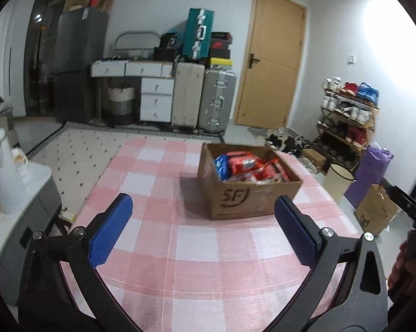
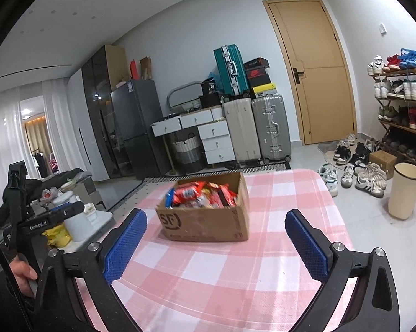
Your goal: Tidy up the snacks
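Observation:
A brown cardboard box (image 1: pixel 249 196) marked SF stands on the pink checked tablecloth (image 1: pixel 158 193), full of red and blue snack packets (image 1: pixel 244 163). My left gripper (image 1: pixel 203 213) is open and empty, above the cloth, short of the box and to its left. In the right wrist view the same box (image 2: pixel 208 221) with its snacks (image 2: pixel 199 193) sits ahead of my right gripper (image 2: pixel 216 227), which is open and empty. The left gripper's body (image 2: pixel 36 221) shows at the left edge of that view.
A white side table (image 1: pixel 17 210) with a white jug (image 1: pixel 0 171) stands left of the table. Right of it are a cream bin (image 2: pixel 404 191), shoes on the floor, a shoe rack (image 2: pixel 402 105) and a cardboard box (image 1: pixel 374 210). Suitcases and a fridge line the far wall.

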Action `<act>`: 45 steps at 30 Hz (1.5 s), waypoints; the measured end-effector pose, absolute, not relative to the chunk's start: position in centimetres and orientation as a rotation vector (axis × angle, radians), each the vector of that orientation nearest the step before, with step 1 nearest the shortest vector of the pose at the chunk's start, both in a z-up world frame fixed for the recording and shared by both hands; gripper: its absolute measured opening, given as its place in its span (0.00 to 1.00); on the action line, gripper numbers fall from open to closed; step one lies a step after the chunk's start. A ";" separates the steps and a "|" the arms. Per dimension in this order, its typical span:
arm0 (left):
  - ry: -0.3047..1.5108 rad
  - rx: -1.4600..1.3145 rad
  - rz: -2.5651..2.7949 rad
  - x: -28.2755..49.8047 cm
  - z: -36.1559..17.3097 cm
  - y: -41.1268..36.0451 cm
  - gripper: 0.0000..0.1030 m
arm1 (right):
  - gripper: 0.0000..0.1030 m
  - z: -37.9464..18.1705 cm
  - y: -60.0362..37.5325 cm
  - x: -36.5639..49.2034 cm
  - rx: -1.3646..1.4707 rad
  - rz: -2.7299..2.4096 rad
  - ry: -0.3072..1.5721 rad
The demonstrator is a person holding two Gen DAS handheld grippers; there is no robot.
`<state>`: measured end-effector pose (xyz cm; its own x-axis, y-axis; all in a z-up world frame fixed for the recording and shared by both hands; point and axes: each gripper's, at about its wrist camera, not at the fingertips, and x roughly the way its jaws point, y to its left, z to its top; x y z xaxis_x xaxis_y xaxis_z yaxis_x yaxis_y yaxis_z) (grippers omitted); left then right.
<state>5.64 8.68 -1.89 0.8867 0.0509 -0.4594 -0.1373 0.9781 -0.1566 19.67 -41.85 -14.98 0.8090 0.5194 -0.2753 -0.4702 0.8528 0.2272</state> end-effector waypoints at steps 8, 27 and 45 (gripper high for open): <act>0.570 -0.226 0.199 10.5 -8.9 9.9 0.99 | 0.99 -20.1 -41.1 22.3 0.103 0.500 0.343; 0.464 0.036 0.318 13.8 -12.8 5.1 0.99 | 0.99 -24.9 -39.4 25.0 0.030 0.483 0.308; 0.445 0.081 0.293 13.4 -12.8 3.7 0.99 | 1.00 -25.0 -39.7 25.0 0.039 0.469 0.314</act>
